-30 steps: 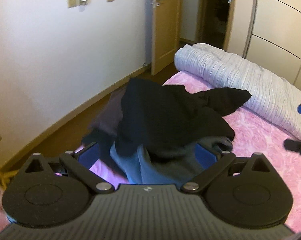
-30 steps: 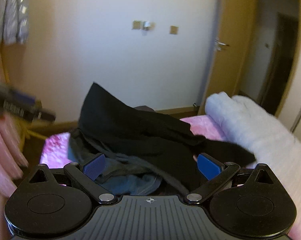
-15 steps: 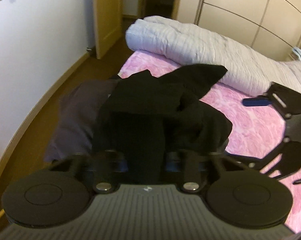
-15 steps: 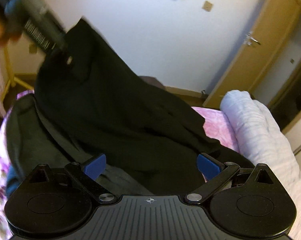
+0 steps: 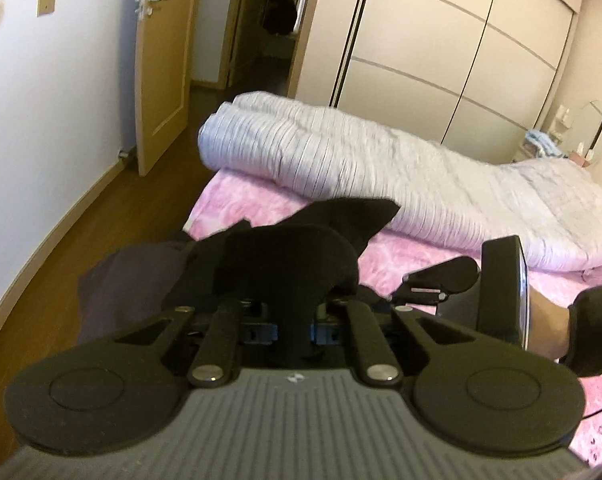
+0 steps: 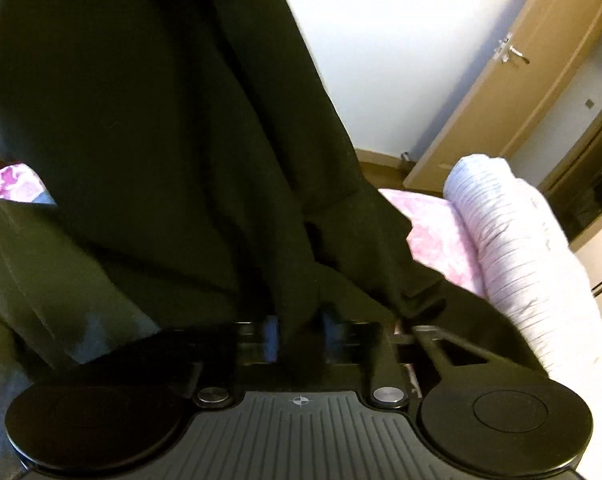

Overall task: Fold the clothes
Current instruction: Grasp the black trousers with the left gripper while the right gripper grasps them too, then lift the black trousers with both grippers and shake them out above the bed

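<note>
- left gripper (image 5: 294, 330): my fingers drawn close together, a bunched ridge of black garment (image 5: 289, 256) pinched between the blue pads.
- right gripper (image 6: 299, 336): my fingers likewise closed in, black cloth gathered between them; the pads are partly hidden by the fabric.
- black garment, nearest portion: it rises in a hump just ahead of my left fingers; in the right wrist view it hangs as a broad dark sheet above and ahead of my fingers, so i judge it lifted between my two grips, clear of the bed at that end.
- handling, by my judgement: soft, limp, light, no stiffness; it drapes and creases wherever unsupported. best taken at an edge or corner, one layer only, so it hangs flat; a mid-body pinch like the left one will bunch it.
- grey garment (image 6: 29, 264): lies low at the left beneath the black sheet, with a blue patch showing.
- dark purple cloth (image 5: 129, 280): lies left of the black hump at the bed's edge.
- pink bedsheet (image 5: 413, 248): the surface under the clothes.
- rolled striped duvet (image 5: 341, 160): lies across the bed beyond, a black corner touching its foot.
- wooden door (image 5: 161, 60): ajar, far left.
- wardrobe (image 5: 461, 40): far wall.
</note>
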Motion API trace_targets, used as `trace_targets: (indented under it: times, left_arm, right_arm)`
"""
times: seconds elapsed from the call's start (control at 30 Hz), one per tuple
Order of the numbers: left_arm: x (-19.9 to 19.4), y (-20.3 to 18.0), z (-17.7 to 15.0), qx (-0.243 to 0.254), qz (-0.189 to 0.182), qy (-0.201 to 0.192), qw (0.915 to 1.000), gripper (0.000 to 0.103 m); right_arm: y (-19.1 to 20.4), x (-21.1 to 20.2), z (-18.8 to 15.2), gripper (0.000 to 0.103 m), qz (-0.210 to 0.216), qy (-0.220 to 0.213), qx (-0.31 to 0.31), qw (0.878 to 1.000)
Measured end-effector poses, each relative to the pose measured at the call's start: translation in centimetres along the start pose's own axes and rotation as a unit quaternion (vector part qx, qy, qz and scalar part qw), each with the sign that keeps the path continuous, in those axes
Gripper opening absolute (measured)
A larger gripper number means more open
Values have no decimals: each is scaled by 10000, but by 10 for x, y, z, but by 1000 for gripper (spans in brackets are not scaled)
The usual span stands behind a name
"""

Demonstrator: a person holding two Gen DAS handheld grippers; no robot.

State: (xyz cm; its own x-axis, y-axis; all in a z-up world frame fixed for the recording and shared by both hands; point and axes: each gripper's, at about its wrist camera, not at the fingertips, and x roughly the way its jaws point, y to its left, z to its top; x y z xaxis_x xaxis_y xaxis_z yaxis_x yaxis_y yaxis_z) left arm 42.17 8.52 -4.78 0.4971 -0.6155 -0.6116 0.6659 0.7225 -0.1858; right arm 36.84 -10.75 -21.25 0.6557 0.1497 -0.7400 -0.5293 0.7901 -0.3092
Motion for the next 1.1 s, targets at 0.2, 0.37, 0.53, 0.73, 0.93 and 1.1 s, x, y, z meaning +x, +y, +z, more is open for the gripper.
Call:
trace_targets:
  times: [0.2,0.37,0.53,0.73,0.93,1.1]
  left_arm:
    - [-16,-27,43,268,-267,-539,9978,7]
    - [-32,-98,77,716,-814,-1066,9884,7]
    - [-42,-197,79,1007,-1512,-1263,9752,7]
    - [-27,-344,33,1170,-2226,-991,9628,7]
    - [14,-492,-63,888,-2849,-65,9544,7]
    - [98,-575,-178,959,-2750,2068,9341,9]
  right_arm:
    - [-47,-43,8,0,-712,-418,253,9963]
    - [-93,-119,-9,0,-1333,-759,486,9870]
    - [-120,-207,-65,0,-1872,-819,744,9761]
    - [-126,-315,-181,0,-2422,-515,775,9657]
    - [-97,-410,-342,0,-2760,242,765,9578]
    - [-40,-419,-481,0,-2138,1495,1460,9543]
